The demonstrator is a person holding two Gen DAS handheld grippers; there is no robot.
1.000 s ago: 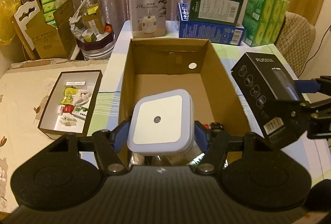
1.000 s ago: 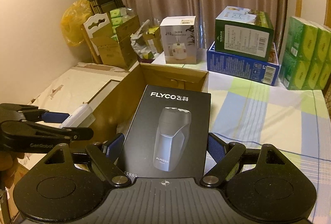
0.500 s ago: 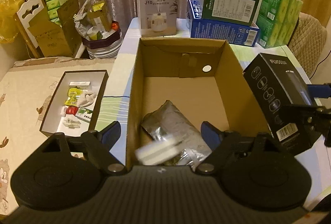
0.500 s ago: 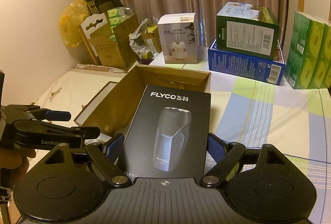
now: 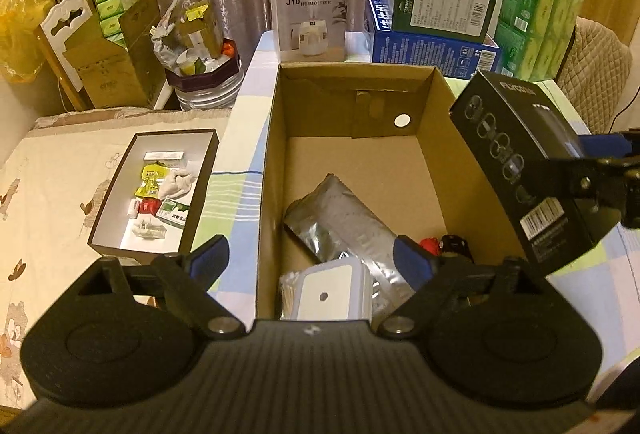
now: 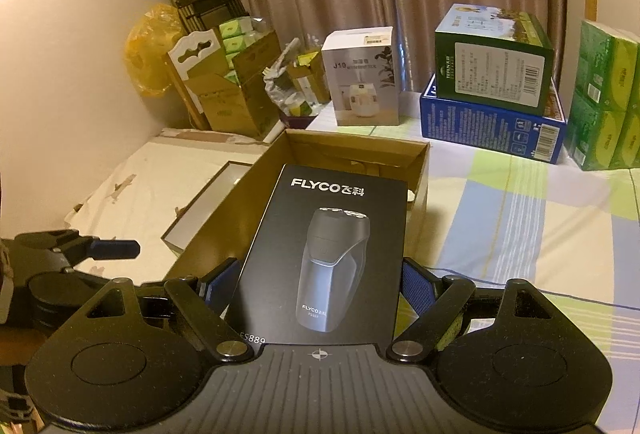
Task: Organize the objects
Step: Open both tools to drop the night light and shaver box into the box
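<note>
An open cardboard box (image 5: 272, 161) stands on the striped table. A white square container (image 5: 326, 296) lies at its near end, partly on a silver foil bag (image 5: 340, 222). Above them hangs my left gripper (image 5: 310, 258), its jaws opening and its pads touching nothing. My right gripper (image 6: 320, 282) is shut on a black FLYCO shaver box (image 6: 320, 246), tilted over the cardboard box's (image 6: 224, 218) right wall. The left wrist view shows that shaver box (image 5: 516, 161) at the right, held by the right gripper (image 5: 600, 169). My left gripper (image 6: 96, 250) shows at the right wrist view's left edge.
A shallow dark tray (image 5: 104, 218) of small packets lies left of the box. Behind it stand a white humidifier box (image 5: 308, 13), stacked blue and green boxes (image 5: 432, 25) and green tissue packs (image 5: 536, 25). A small red and black item (image 5: 444, 244) sits in the box's near right corner.
My left gripper's jaws spread and let go of the white container, which dropped into the cardboard box onto the foil bag. The right gripper keeps hold of the shaver box.
</note>
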